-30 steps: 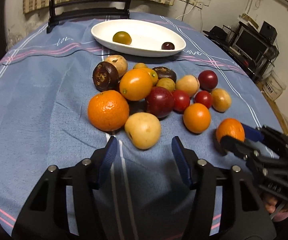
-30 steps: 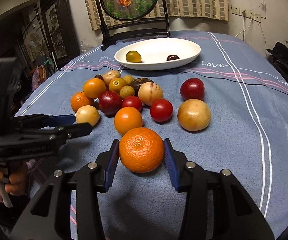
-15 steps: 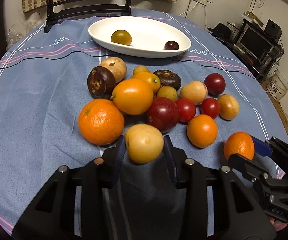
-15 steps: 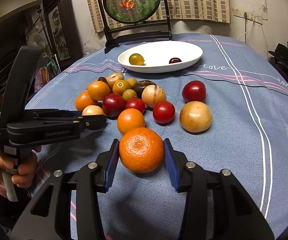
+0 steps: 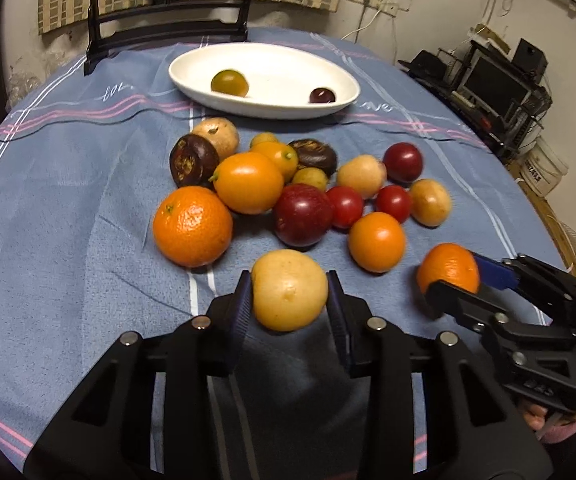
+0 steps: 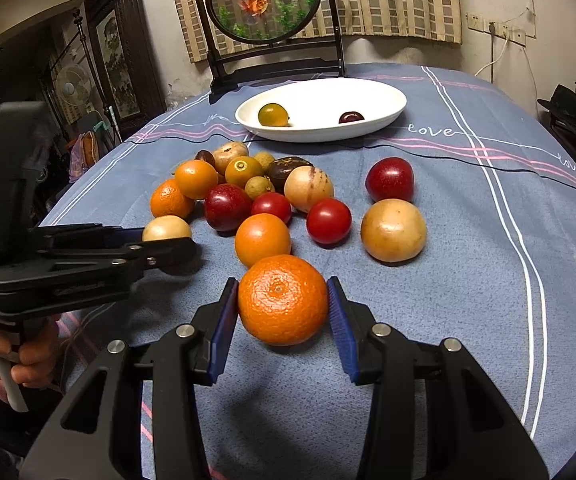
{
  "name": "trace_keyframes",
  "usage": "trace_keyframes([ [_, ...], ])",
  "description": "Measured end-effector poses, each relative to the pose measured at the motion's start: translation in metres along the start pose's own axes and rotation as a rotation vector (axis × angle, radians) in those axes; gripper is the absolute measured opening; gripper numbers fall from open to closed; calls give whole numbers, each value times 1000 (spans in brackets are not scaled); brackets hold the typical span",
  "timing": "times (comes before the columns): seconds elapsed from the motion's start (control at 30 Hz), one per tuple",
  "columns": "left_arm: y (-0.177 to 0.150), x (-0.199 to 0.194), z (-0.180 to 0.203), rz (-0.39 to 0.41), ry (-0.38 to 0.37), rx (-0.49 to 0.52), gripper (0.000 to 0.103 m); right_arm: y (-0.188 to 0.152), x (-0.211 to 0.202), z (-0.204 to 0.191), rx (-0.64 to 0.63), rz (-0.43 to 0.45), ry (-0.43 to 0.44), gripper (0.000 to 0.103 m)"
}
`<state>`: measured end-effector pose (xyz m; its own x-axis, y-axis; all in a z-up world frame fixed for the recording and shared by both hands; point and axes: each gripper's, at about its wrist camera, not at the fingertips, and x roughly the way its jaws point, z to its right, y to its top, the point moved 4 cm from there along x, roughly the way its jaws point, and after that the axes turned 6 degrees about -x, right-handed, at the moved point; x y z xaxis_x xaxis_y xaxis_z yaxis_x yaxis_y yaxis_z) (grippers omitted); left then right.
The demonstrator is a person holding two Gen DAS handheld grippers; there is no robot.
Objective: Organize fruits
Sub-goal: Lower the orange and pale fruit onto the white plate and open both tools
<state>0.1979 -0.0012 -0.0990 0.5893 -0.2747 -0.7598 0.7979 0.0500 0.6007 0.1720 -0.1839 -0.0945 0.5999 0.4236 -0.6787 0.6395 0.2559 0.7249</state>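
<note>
My left gripper is shut on a pale yellow round fruit and holds it over the blue tablecloth. My right gripper is shut on a mandarin orange; it also shows in the left wrist view. A heap of several fruits lies in the middle: oranges, red plums, tomatoes, brown and yellow fruits. A white oval dish stands behind it with a green-yellow fruit and a dark plum in it.
A round fish picture on a black stand stands behind the dish at the table's far edge. The round table's edge curves away left and right. Shelves with electronics stand at the right beyond the table.
My left gripper moved forward around the pale yellow fruit and shut on it. My right gripper keeps its hold on the mandarin and has barely moved.
</note>
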Motion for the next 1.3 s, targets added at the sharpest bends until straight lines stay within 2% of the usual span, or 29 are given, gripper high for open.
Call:
trace_keyframes([
  [0.17, 8, -17, 2, 28, -46, 10, 37, 4, 1, -2, -13, -14, -5, 45],
  [0.27, 31, -28, -3, 46, -110, -8, 37, 18, 1, -1, -2, 2, 24, 45],
  [0.37, 59, -32, -5, 65, -144, -13, 37, 47, 1, 6, 31, 61, 41, 45],
  [0.47, 98, -29, -8, 111, -109, 8, 37, 84, 7, 16, 49, 116, 29, 45],
  [0.57, 148, -10, -18, 122, -75, -3, 37, 121, 25, 25, 80, 143, 27, 45],
  [0.67, 184, 15, -27, 109, -38, -19, 37, 153, 61, 32, 77, 97, 3, 45],
  [0.77, 215, 54, -39, 56, 5, -43, 37, 166, 91, 36, 85, 27, -2, 45],
  [0.9, 229, 97, -53, -14, 58, -47, 37, 171, 129, 42, 93, -57, -14, 45],
  [1.0, 232, 118, -61, -54, 54, -65, 37, 174, 141, 43, 76, -83, -25, 45],
  [1.3, 229, 141, -67, -79, 92, -47, 38, 167, 162, 47, 46, -142, -46, 45],
])
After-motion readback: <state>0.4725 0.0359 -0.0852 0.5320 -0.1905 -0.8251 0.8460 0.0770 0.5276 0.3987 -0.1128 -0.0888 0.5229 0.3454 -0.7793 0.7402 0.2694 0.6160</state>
